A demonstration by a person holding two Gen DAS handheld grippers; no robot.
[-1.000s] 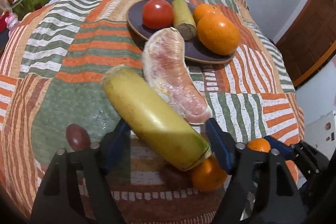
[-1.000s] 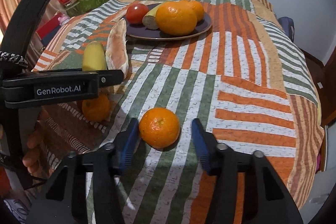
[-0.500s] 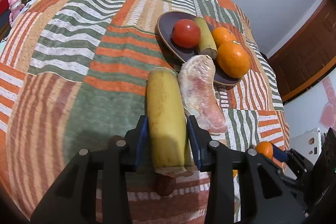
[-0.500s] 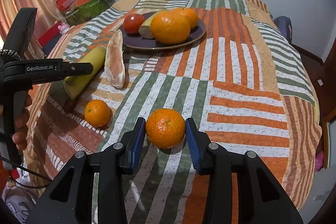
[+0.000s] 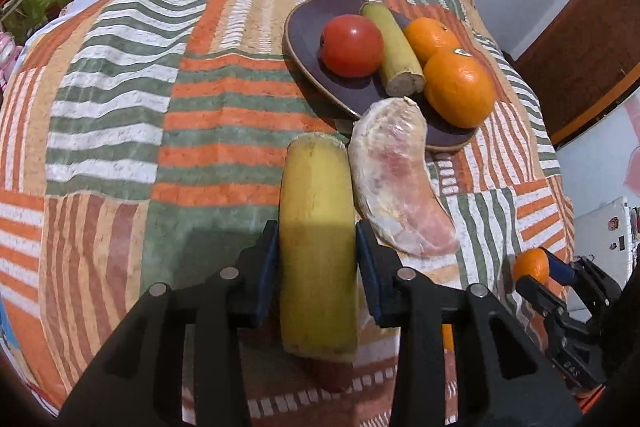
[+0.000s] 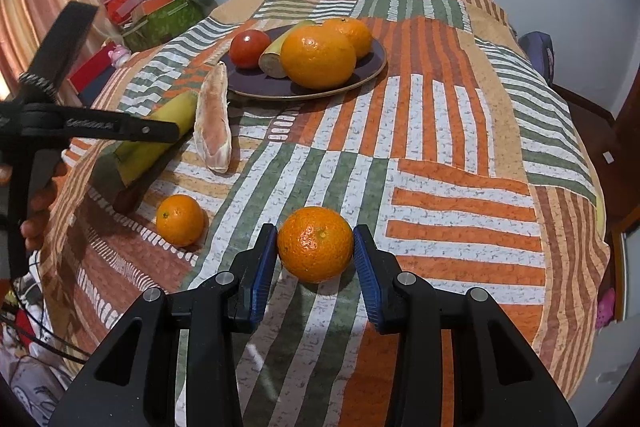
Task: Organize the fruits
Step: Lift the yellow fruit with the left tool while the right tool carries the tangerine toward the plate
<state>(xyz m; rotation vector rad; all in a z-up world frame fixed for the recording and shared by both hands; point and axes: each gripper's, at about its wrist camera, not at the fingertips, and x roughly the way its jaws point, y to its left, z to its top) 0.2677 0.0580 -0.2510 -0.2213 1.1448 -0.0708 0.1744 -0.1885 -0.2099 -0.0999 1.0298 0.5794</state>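
Observation:
My left gripper [image 5: 316,255] is shut on a cut yellow banana piece [image 5: 316,227], held above the striped cloth, short of the dark plate [image 5: 304,27]. The plate holds a tomato [image 5: 352,45], a banana piece [image 5: 396,51] and two oranges [image 5: 458,91]. A peeled pomelo segment [image 5: 396,195] lies beside the banana. My right gripper [image 6: 315,251] is shut on a small orange [image 6: 315,243], lifted a little above the cloth. A second small orange [image 6: 180,219] lies on the cloth to its left. The plate [image 6: 372,67] also shows in the right wrist view.
The bed is covered by a striped patchwork cloth [image 6: 440,155]. Boxes and toys [image 6: 160,15] are piled at the far left. A dark brown object lies on the cloth under the held banana [image 6: 128,199]. The left gripper's body [image 6: 80,125] shows in the right view.
My left gripper has closed on the banana piece, turned it lengthwise and lifted it toward the plate. My right gripper has closed on the small orange and lifted it slightly.

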